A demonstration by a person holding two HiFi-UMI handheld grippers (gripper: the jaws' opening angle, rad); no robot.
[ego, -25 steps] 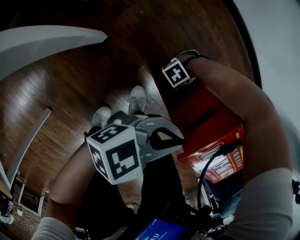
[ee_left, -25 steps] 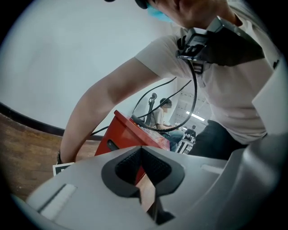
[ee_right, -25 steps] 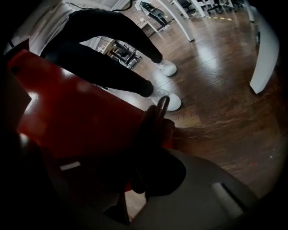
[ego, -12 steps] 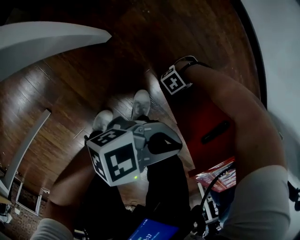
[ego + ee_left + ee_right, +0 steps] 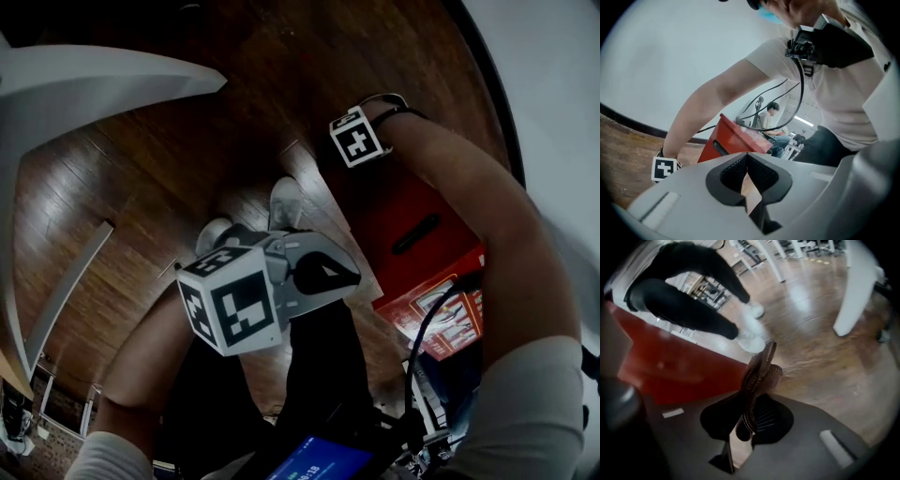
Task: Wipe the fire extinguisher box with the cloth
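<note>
Since half a second ago my right gripper (image 5: 751,418) has shifted a little toward the far end of the fire extinguisher box (image 5: 412,230), and more of the box's printed face shows; its jaws stay clamped on the brown cloth (image 5: 759,373), near the box's red side, touching or not I cannot tell; my right arm stretches long over the box; my left gripper (image 5: 747,157), jaws together on nothing, hovers beside the box, elbow bent.

The head view is looking steeply down at the floor (image 5: 234,94). The left gripper view is facing up at the person (image 5: 834,108), the right gripper view low along the floor; all are sharing the red box (image 5: 403,211).
</note>
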